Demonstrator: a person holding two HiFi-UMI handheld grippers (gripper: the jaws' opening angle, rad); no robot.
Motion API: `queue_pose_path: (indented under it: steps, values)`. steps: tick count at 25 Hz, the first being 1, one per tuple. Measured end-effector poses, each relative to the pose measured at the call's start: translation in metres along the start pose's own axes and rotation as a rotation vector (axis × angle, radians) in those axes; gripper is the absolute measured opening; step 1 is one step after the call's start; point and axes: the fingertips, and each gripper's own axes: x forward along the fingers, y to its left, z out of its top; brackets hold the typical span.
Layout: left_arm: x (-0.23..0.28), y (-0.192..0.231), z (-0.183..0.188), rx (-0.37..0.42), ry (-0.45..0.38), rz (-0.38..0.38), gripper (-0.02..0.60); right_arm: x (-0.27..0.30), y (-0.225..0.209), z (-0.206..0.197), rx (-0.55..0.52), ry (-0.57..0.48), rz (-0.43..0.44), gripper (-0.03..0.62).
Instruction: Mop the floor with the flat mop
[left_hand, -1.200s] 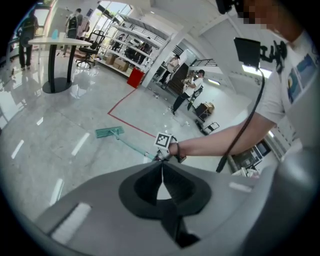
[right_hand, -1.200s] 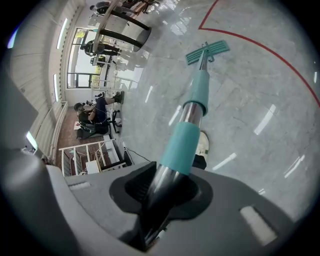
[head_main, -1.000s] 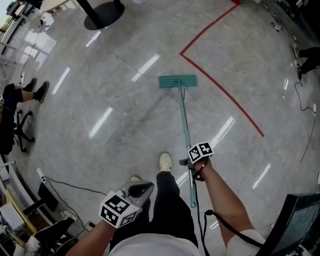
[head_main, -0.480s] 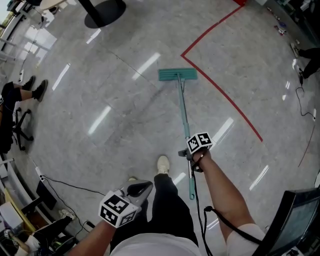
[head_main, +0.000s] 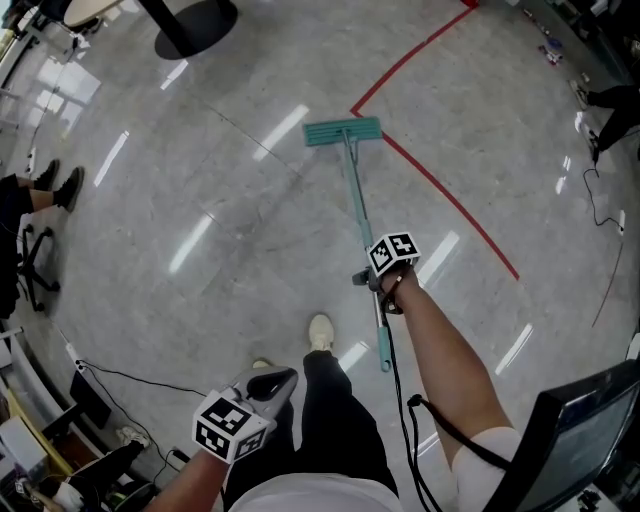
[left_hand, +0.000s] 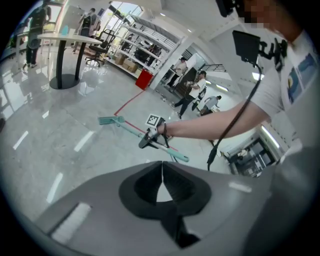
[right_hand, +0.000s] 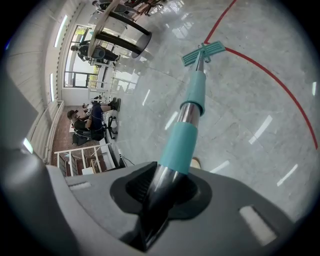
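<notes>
We pinch the flat mop (head_main: 358, 215) by its handle in our right gripper (head_main: 363, 280), jaws just tightened further on it, so its head (head_main: 342, 131) lies flat on the floor (head_main: 180, 160) beside the red line (head_main: 450, 200). Our left gripper (head_main: 285, 378), jaws pressed together on nothing, hangs aside by our leg, since one hand seems enough to steer.

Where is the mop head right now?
In the head view the mop head lies in the upper middle, at the corner of the red line and at the far end of its handle.
</notes>
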Motion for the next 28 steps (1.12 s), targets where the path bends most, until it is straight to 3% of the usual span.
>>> queue_pose_path:
  steps: [6, 11, 28]
  values:
    - [-0.010, 0.005, -0.008, -0.011, -0.012, 0.021, 0.008, -0.008, 0.002, 0.018, 0.010, -0.009, 0.007, 0.071]
    - [-0.016, -0.002, -0.018, -0.005, -0.019, 0.015, 0.008, -0.014, 0.025, 0.011, 0.015, -0.041, 0.073, 0.079]
    - [-0.063, -0.021, -0.088, 0.068, -0.043, -0.036, 0.008, 0.028, 0.087, -0.236, 0.025, -0.013, 0.112, 0.080]
